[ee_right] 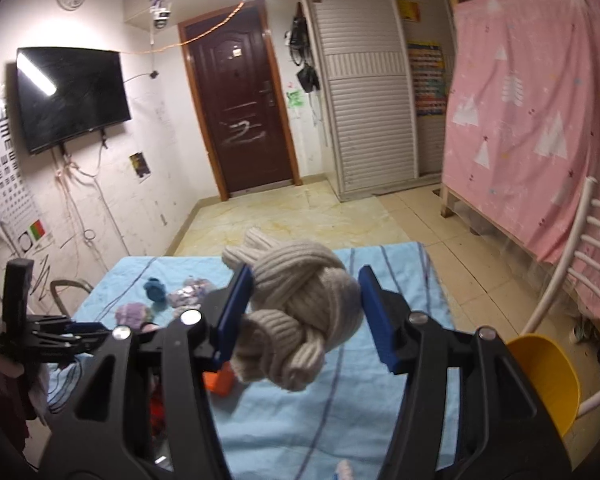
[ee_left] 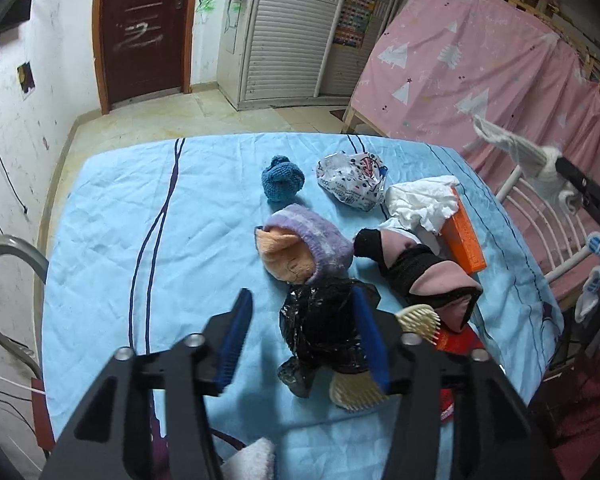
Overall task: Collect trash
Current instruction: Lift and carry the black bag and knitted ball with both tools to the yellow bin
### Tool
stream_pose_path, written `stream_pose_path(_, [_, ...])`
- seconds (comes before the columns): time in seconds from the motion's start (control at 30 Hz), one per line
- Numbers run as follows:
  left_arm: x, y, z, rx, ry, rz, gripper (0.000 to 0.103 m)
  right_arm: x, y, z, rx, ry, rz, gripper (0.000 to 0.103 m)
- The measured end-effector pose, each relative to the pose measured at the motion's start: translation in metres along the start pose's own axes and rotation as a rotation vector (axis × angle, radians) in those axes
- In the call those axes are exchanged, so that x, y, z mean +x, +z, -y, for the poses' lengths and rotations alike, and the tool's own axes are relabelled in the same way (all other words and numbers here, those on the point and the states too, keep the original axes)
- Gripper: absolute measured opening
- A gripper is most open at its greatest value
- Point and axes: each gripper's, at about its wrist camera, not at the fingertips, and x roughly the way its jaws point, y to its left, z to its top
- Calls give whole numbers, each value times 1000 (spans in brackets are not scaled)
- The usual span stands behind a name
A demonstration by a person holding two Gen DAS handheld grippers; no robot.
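Observation:
In the left wrist view a crumpled black plastic bag (ee_left: 324, 328) lies on the light blue cloth (ee_left: 140, 208). My left gripper (ee_left: 304, 320) hangs over it, open, its right pad at the bag's edge and its left pad apart from it. Farther back lie a crumpled printed wrapper (ee_left: 352, 180) and white tissue (ee_left: 420, 200) on an orange box (ee_left: 466, 240). My right gripper (ee_right: 304, 312) is shut on a knotted beige sock bundle (ee_right: 300, 308) and holds it in the air above the table; the right gripper (ee_left: 568, 178) also shows at the far right of the left wrist view.
Knotted sock bundles lie on the cloth: blue (ee_left: 282, 178), purple and orange (ee_left: 304, 248), black and pink (ee_left: 420, 276). Two cream combs (ee_left: 418, 318) flank the bag. A yellow bin (ee_right: 544, 380) and a white chair (ee_right: 580, 248) stand right of the table.

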Motion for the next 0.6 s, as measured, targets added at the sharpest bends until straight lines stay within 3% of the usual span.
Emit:
stream_pose_path(0.17, [-5, -7, -5, -20, -19, 1, 50, -3, -5, 19, 37, -14, 4, 53])
stream_pose_path(0.23, [-6, -12, -6, -40, -47, -8, 15, -3, -6, 25, 54, -13, 7, 53])
stream_pose_path(0.33, [-6, -16, -4, -66, -50, -12, 1, -6, -7, 32, 70, -15, 13, 53])
stream_pose_path(0.6, [-31, -6, 13, -75, 14, 78, 0, -21, -12, 58, 116, -36, 45, 53])
